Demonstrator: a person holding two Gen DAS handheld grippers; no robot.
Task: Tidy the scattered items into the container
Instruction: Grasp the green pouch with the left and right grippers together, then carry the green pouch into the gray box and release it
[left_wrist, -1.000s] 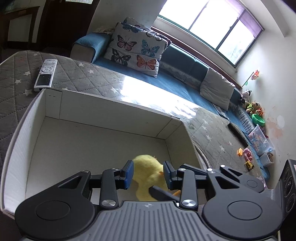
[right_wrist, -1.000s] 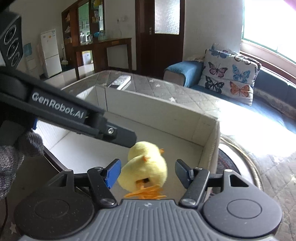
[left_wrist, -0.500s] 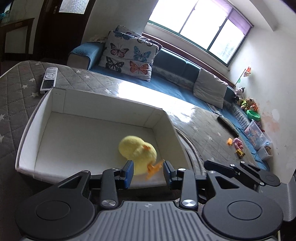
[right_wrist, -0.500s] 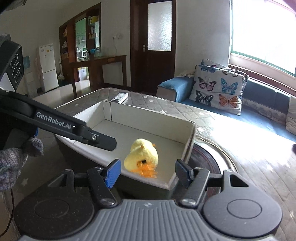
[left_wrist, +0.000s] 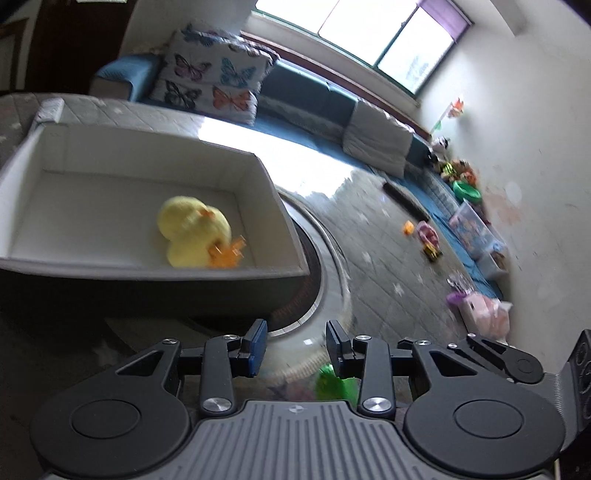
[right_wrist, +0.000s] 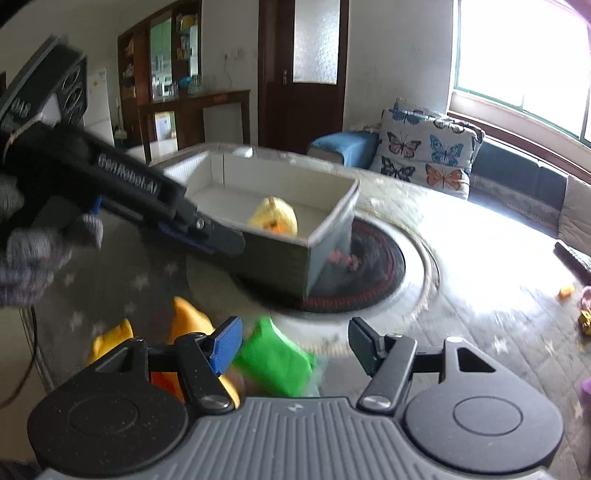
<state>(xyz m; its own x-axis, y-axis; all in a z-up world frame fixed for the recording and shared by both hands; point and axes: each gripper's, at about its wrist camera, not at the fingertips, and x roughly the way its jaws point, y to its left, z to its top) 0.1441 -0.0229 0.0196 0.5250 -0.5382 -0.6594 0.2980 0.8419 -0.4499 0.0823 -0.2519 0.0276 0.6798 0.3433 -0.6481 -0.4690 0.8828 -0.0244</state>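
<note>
A yellow plush duck (left_wrist: 194, 232) (right_wrist: 275, 218) lies on the floor of the white open box (left_wrist: 284, 225) (right_wrist: 332, 218). My left gripper (left_wrist: 293, 345) hangs open in front of the box, nothing between its fingers; it shows from the side in the right wrist view (right_wrist: 199, 230), held by a gloved hand (right_wrist: 33, 254). My right gripper (right_wrist: 293, 345) is open low over the quilted mat. A green toy (right_wrist: 275, 363) (left_wrist: 334, 384) lies just under it, with a yellow-orange toy (right_wrist: 192, 328) to its left.
The box stands on a round dark rug (right_wrist: 369, 273) on a grey star-patterned mat (left_wrist: 391, 266). Small toys (left_wrist: 426, 236) and a pink plush (left_wrist: 484, 314) lie at the right. A blue sofa with a butterfly pillow (left_wrist: 210, 86) runs along the back.
Both grippers have pulled back and away from the box, leaving the duck lying inside. The green and yellow-orange toys have come into view under the right gripper.
</note>
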